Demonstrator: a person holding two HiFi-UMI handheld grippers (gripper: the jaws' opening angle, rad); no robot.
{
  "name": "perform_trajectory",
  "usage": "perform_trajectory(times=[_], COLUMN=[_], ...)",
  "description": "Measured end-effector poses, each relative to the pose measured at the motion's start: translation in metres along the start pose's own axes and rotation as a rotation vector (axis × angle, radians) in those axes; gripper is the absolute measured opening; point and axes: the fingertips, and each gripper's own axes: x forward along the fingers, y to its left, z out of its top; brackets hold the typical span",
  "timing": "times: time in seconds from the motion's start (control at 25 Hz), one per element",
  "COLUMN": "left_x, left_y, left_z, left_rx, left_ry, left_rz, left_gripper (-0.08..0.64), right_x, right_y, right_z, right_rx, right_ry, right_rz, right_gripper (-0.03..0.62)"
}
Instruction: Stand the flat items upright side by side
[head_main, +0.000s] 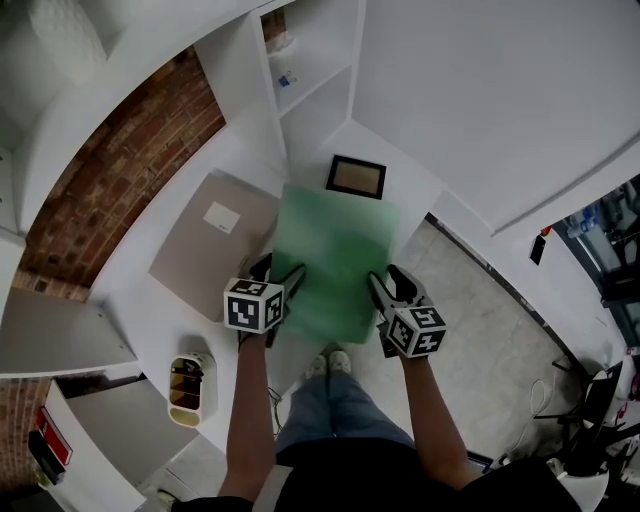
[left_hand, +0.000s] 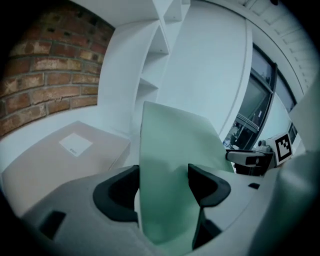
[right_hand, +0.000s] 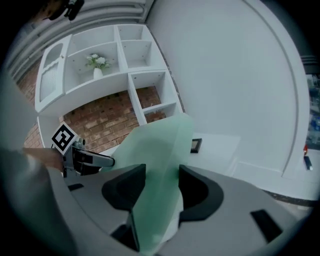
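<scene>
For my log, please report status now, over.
Left hand-held gripper, right hand-held gripper: shut on green sheet. Sheet not yet upright. Beige box, small frame close by.

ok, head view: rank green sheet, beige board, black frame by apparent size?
1. Joint largest: green sheet and beige board look about alike. The sheet is held up nearer the camera, so no ranking.
2. black frame, clearly smallest.

home-like room: shelves (right_hand: 131, 74), brick wall (head_main: 130, 170)
</scene>
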Motion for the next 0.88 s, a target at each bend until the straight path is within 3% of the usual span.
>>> perform_trajectory(times=[0.32,0.6,0.88], left_x=[-0.024,-0.039,-0.042], left_y=[-0.009,-0.011,-0.003], left_z=[0.057,0.103,0.110], left_rx=[0.058,0.159,0.253], left_ry=[-0.268,-0.480,-0.703], left_rz=[0.031,0.066,0.138], left_gripper=[0.293,0.293,0.293], right_x=[-0.007,-0.003,0.009], right_y=[0.008,0.013,0.023], right_z=[0.068,0.112,0.127], right_rx=[-0.121,-0.217,-0.401], right_ry=[-0.229,-0.395,-0.559], right_rz=[0.041,0.069,0.116], right_gripper=[0.203,0.203,0.203])
